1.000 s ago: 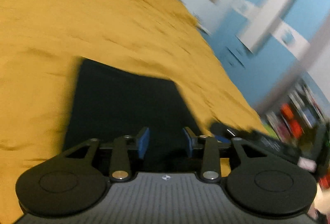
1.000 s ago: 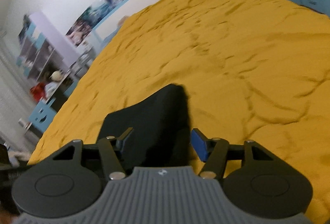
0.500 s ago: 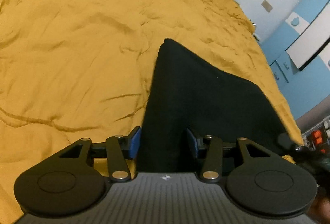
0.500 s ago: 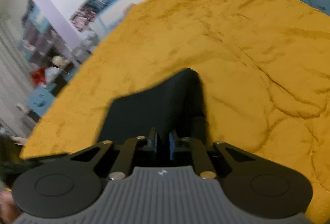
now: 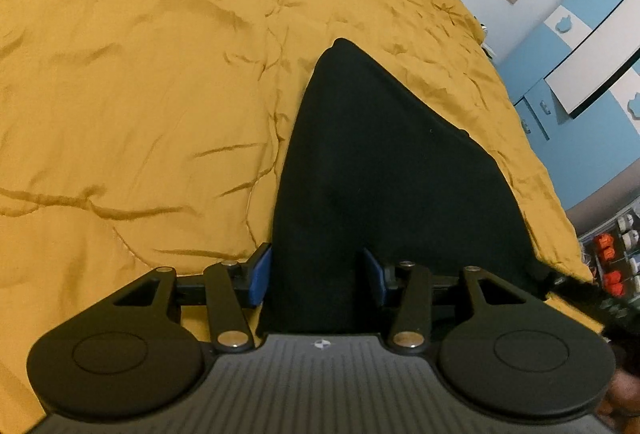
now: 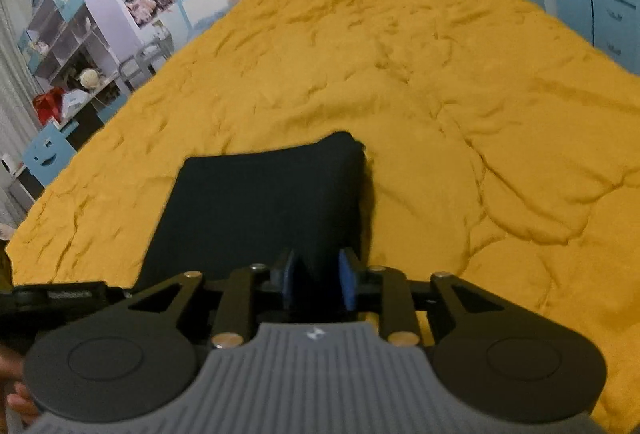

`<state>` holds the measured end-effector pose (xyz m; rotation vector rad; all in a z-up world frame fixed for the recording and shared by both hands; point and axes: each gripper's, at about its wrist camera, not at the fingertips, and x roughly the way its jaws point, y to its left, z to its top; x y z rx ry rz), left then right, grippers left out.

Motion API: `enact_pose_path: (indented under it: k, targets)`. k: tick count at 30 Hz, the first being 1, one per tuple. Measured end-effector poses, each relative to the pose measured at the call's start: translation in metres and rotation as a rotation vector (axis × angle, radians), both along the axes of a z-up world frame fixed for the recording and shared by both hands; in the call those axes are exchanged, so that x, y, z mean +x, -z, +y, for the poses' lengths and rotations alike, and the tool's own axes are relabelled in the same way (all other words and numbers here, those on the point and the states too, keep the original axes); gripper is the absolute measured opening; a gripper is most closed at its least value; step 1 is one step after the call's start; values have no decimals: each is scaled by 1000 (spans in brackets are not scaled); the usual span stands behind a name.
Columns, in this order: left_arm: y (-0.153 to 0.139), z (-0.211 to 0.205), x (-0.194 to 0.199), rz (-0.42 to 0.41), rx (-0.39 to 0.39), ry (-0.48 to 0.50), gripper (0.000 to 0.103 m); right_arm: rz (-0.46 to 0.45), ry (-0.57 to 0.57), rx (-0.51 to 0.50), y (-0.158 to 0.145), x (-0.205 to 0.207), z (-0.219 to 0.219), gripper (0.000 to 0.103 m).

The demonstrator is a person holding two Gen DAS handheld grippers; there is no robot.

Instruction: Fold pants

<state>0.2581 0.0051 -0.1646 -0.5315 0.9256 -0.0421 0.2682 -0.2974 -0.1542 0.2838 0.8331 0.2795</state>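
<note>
Left wrist view: black pants, folded, occupying center to lower right of the frame on a yellow bedspread. Left gripper at bottom center, its 2 blue pads spread apart with the near cloth edge between them (contact not discernible).

Right wrist view: pants at lower center, bedspread all around. Right gripper with 2 pads narrowly parted, cloth between; grip cannot be told.

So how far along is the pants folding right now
Done: the black pants already lie as a compact folded block on the yellow bedspread. In hand: the right tool is nearly closed at their near edge; the left tool straddles it, open. Left: probably one last fold.
</note>
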Motion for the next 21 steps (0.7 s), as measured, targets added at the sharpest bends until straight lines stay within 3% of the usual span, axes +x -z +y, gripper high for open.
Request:
enact_pose_path:
  k: [8,13,17,21]
  targets:
    - [-10,0,6,15,12,6,54,-6,-11,-32,-3,0,0,21]
    - [-38,15,25,-54,55,22,53,-37,15,37,-23,3,-16,22]
    - [-60,28,64,-91,122,66,57,-25,50,103,-35,32,-37,24]
    - [-57,36,96,-80,147,109,58,39,29,129,-29,78,-38,24]
